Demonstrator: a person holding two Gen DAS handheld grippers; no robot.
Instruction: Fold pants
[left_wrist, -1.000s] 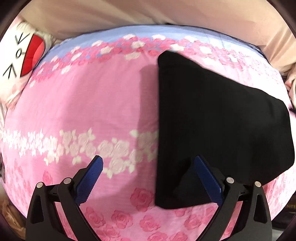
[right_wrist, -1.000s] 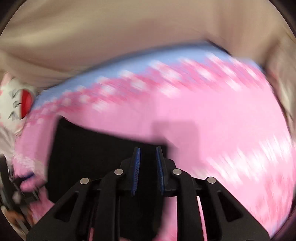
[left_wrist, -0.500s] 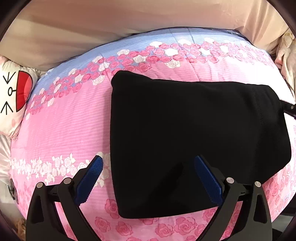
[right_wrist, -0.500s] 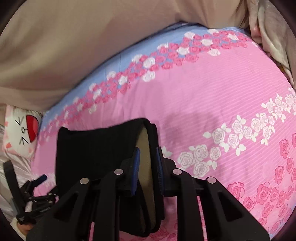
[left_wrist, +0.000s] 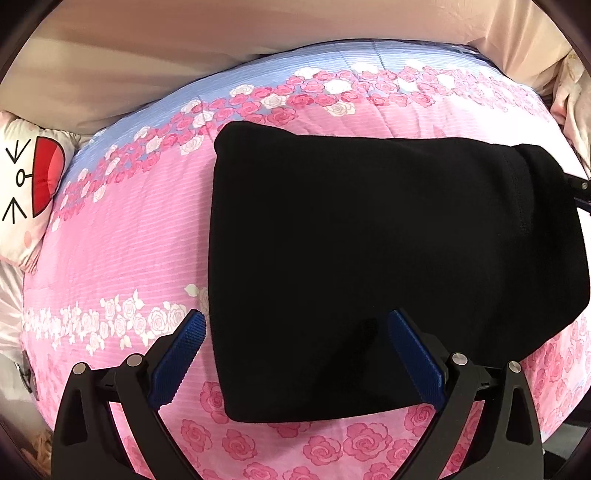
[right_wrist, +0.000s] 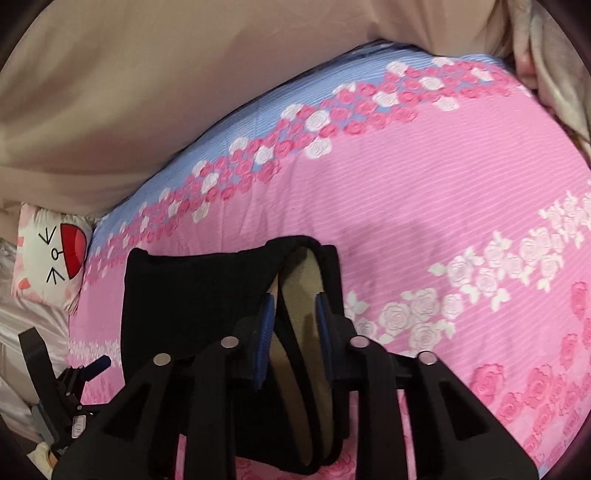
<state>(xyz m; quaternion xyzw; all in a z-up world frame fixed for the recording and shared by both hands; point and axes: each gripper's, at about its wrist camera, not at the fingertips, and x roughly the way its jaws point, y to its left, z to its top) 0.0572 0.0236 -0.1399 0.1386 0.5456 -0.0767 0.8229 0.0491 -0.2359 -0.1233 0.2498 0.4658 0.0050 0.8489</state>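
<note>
The black pants (left_wrist: 369, 258) lie folded into a rough rectangle on the pink rose-print bedspread (left_wrist: 122, 240). My left gripper (left_wrist: 295, 350) is open and empty, hovering over the near left edge of the pants. In the right wrist view the pants (right_wrist: 195, 295) lie to the left, with the tan-lined waistband opening (right_wrist: 306, 295) between my fingers. My right gripper (right_wrist: 293, 325) is slightly parted, and the waistband edge sits loosely between the blue pads. The right gripper's tip shows at the right edge of the left wrist view (left_wrist: 580, 192).
A white cartoon-face pillow (left_wrist: 26, 199) lies at the bed's left side. A beige curtain (left_wrist: 258, 33) hangs behind the bed. Pale fabric (right_wrist: 554, 55) is bunched at the far right. The left gripper shows at the lower left of the right wrist view (right_wrist: 66, 391).
The right gripper, shut on the pants a second ago, has parted its pads around the waistband. The left wrist view has shifted, and the folded pants now lie centred before it.
</note>
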